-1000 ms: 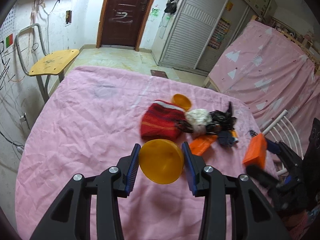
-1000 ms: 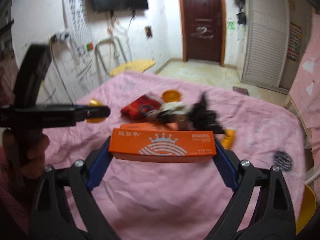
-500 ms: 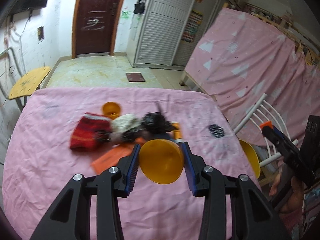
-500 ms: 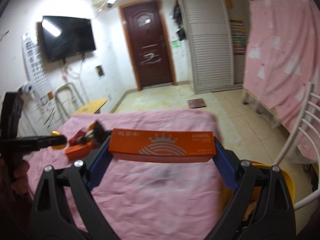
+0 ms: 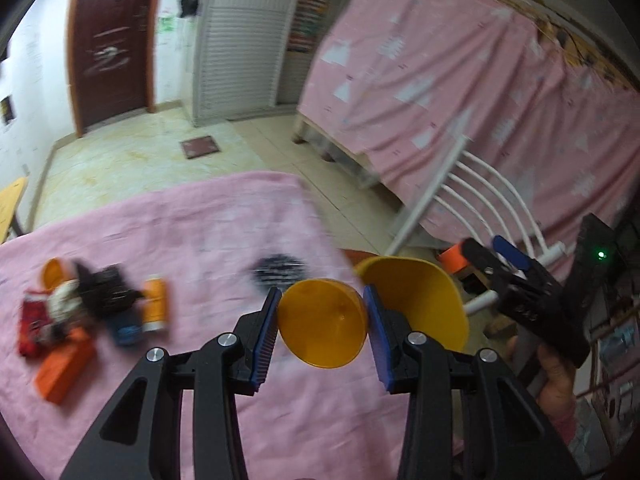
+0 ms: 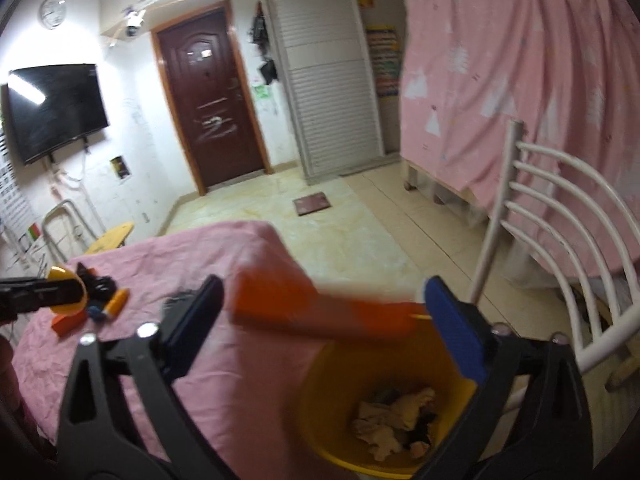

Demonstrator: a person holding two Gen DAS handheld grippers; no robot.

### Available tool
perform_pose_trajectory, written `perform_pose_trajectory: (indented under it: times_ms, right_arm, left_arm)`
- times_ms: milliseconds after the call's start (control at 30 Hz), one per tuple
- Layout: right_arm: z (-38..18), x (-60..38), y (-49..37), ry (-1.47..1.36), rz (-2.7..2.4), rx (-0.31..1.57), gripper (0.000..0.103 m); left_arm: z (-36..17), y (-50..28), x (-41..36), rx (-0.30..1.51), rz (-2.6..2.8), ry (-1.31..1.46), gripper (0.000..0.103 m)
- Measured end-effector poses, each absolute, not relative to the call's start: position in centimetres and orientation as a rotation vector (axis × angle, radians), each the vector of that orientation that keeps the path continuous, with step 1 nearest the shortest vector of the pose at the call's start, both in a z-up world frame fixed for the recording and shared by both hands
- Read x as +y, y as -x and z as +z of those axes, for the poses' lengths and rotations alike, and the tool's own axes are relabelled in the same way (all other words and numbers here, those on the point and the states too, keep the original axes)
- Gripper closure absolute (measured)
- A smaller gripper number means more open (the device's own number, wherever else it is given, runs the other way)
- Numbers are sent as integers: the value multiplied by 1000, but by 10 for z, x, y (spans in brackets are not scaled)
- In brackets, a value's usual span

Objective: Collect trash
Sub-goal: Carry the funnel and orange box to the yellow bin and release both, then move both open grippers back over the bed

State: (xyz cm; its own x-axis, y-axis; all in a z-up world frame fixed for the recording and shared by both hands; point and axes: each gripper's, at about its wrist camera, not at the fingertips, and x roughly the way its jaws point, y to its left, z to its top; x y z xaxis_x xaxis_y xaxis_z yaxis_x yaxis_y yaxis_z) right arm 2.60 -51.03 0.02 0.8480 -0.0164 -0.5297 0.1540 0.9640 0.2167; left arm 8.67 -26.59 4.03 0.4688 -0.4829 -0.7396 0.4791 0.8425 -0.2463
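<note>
The right gripper (image 6: 320, 316) has its fingers opening, and the long orange box (image 6: 320, 312) lies blurred between them, no longer pressed. Its long axis runs crosswise, its right end dipping towards the yellow bin (image 6: 384, 408) just below, beside the pink surface (image 6: 200, 264). The left gripper (image 5: 322, 324) is clamped on a round orange lid (image 5: 322, 324), edge-on between the fingers, flat face towards the camera, near the bin's rim.
</note>
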Motion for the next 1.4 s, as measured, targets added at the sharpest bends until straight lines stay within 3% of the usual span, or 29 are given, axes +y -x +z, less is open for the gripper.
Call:
perform_pose_trajectory:
  times_ms: [333, 400, 467, 567, 1100, 1400]
  right_arm:
    - [8, -586, 20, -477, -207, 391, 6]
    - [9, -595, 27, -519, -207, 365, 6]
    - [9, -600, 30, -541, -204, 351, 6]
    - [10, -602, 34, -548, -206, 334, 6]
    - [10, -559, 5, -463, -116, 389, 6]
    - [6, -507, -17, -362, -33, 456, 6]
  left_arm:
    - [21, -92, -389, 985, -744, -32, 67]
    - [18, -92, -402, 996, -747, -36, 58]
    - [17, -93, -415, 1007, -755, -35, 39]
    - [18, -92, -422, 998, -734, -53, 39]
    - [35, -90, -374, 949, -684, -33, 39]
    - [47, -92, -304, 887, -557, -36, 38]
